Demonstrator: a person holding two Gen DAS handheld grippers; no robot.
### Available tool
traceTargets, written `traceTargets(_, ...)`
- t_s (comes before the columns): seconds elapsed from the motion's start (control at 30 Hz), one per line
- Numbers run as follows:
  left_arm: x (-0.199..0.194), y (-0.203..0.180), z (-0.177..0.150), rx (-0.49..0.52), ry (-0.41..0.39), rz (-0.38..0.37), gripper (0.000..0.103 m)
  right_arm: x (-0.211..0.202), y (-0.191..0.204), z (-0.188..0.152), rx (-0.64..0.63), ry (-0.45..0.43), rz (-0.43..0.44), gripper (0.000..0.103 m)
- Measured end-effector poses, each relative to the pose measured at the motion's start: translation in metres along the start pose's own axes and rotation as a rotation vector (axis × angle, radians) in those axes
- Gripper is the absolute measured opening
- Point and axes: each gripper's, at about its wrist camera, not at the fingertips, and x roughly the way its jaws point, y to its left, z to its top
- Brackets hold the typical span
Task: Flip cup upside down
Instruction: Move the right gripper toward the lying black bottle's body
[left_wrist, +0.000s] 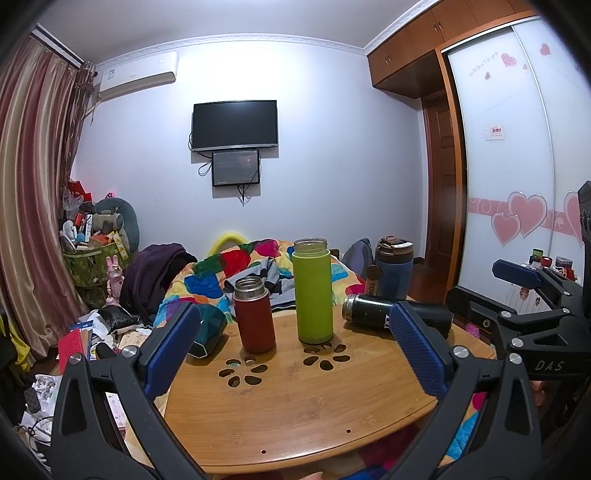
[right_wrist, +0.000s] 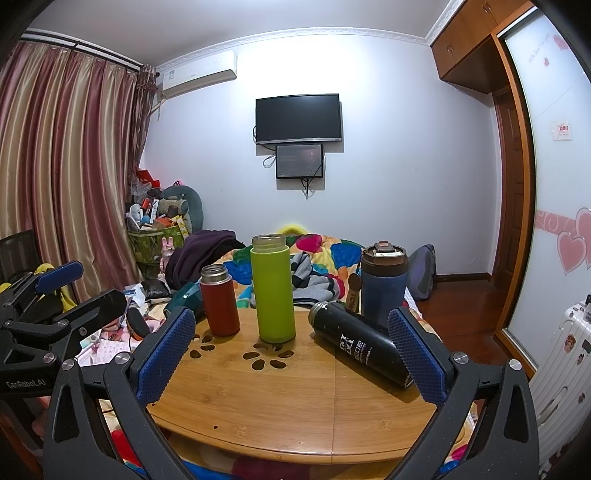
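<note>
Matt green cup (right_wrist: 272, 293); smooth wooden table (right_wrist: 295, 398)

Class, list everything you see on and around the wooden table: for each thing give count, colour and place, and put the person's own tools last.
table: one, light wood, foreground, flower-shaped cut-outs
red flask: one, red with steel neck, upright, table's left side, no lid
green flask: one, lime green, upright, table's middle, no lid
black flask: one, black with white lettering, lying on its side, table's right
blue tumbler: one, dark blue with brown lid, upright, behind the black flask
teal object: one, teal, table's left edge, kind unclear
quilt: one, multicoloured, behind the table
TV: one, black, on the wall
left gripper: one, black with blue pads, open, holding nothing
right gripper: one, black with blue pads, open, holding nothing
</note>
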Motion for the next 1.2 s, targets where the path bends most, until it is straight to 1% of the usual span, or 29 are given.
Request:
traceTargets(0.3, 0.003, 0.000, 0.000, 0.009, 0.009, 0.003, 0.103, 0.008, -0.004, -0.003, 0.004, 0.016, 0.011, 0.103)
traceTargets(0.57, 0.022, -0.006, 0.002, 0.033, 0.038, -0.002, 0.103, 0.023, -0.022, -0.008, 0.029, 0.045, -0.005, 0.103)
traceTargets(0.77, 0.052, -0.014, 0.003, 0.041, 0.087, -0.058, 0.103, 0.038, -0.047, -0.012, 0.049, 0.077, -0.030, 0.103)
traceTargets(0.93, 0.086, -0.017, -0.007, 0.002, 0.174, -0.151, 0.103, 0.065, -0.081, -0.019, 0.066, 0.147, -0.073, 0.103)
traceTargets(1.07, 0.107, -0.023, -0.016, -0.042, 0.242, -0.218, 0.103, 0.097, -0.115, -0.026, 0.077, 0.228, -0.104, 0.103)
traceTargets(1.13, 0.117, -0.029, -0.021, -0.027, 0.258, -0.214, 0.103, 0.108, -0.127, -0.029, 0.093, 0.261, -0.096, 0.103)
traceTargets(1.2, 0.126, -0.034, -0.029, 0.002, 0.279, -0.191, 0.103, 0.124, -0.140, -0.032, 0.104, 0.306, -0.079, 0.103)
